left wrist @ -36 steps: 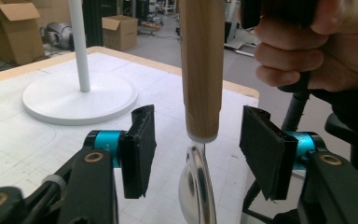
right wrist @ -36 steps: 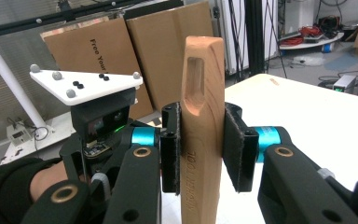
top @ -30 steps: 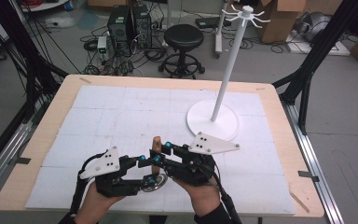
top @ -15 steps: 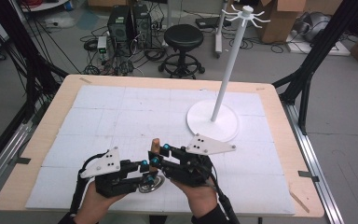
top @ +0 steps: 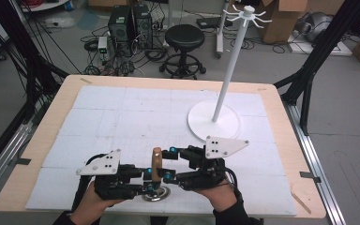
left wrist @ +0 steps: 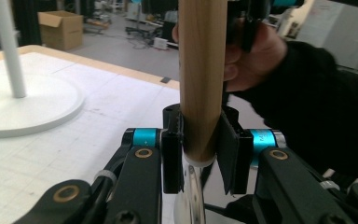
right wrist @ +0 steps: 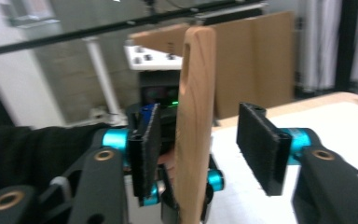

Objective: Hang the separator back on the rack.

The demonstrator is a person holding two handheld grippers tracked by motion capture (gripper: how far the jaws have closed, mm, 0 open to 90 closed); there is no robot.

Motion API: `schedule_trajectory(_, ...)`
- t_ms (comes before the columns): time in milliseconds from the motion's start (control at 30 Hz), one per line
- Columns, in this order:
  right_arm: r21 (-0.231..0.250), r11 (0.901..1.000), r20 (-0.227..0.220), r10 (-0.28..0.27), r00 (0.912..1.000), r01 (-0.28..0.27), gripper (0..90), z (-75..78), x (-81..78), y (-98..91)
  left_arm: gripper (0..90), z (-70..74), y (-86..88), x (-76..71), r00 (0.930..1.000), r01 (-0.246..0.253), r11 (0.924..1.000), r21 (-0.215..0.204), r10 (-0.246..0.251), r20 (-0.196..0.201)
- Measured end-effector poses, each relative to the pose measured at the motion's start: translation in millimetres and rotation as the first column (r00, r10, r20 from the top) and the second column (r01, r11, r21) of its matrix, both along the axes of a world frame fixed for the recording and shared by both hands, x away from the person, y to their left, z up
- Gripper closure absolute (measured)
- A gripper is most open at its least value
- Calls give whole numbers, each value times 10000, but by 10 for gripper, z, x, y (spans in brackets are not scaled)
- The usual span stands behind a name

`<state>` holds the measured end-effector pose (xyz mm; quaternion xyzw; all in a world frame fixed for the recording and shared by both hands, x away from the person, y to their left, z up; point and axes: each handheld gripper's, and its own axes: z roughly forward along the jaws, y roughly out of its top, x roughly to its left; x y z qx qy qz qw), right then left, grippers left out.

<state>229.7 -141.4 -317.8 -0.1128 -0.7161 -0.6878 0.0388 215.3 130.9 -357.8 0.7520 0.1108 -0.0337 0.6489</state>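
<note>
Change since a second ago: our two hands sit a little nearer the front edge than before, and the wooden handle stays upright between them; the stand has not shifted.
Left tongs: we hold them low at the front of the tabletop; in the left gripper view the two black jaws press on both sides of the handle near its lower end, clamped on it.
Wooden handle: it stands upright near the front edge, between our two hands; a white collar and a shiny metal part continue below the wood, and from above we see a round metal piece resting on the tabletop under it.
Right tongs: they reach in from the right at the level of the handle's upper part; in the right gripper view the jaws stand apart with the handle between them, close against the left pad and clear of the right pad.
Handle top: the right gripper view shows a slot-shaped hole near its rounded end.
Hands: our left hand and right hand come in from the bottom edge, in dark sleeves.
White stand: its round base rests on the right half of the tabletop, well apart from our hands, with a thin pole rising to a crown of hooks.
Beyond the tabletop: a black stool on the floor, with cables and cardboard boxes farther back.
</note>
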Motion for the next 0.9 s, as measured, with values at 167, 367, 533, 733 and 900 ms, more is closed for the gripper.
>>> schedule_trajectory(167,231,9967,-73,785,9969,-783,601,-53,17,5,728,-2,-7,-7,9993,364,9993,-57,-364,4)
schedule_trajectory(367,215,9928,-208,1186,9927,-1181,705,-87,32,44,728,1,-1,-6,9980,624,9980,-139,-625,-58)
schedule_trajectory(533,217,9924,-271,1216,9922,-1211,723,-91,24,71,727,-2,-1,-3,9985,553,9983,-179,-553,17)
schedule_trajectory(733,-75,10000,-236,-29,9997,27,727,-27,64,30,428,-50,135,76,9954,-949,9936,-606,956,86)
schedule_trajectory(900,-150,9909,-264,-1342,9906,1338,728,52,171,-103,297,-111,401,198,9706,-2379,9694,-609,2397,234)
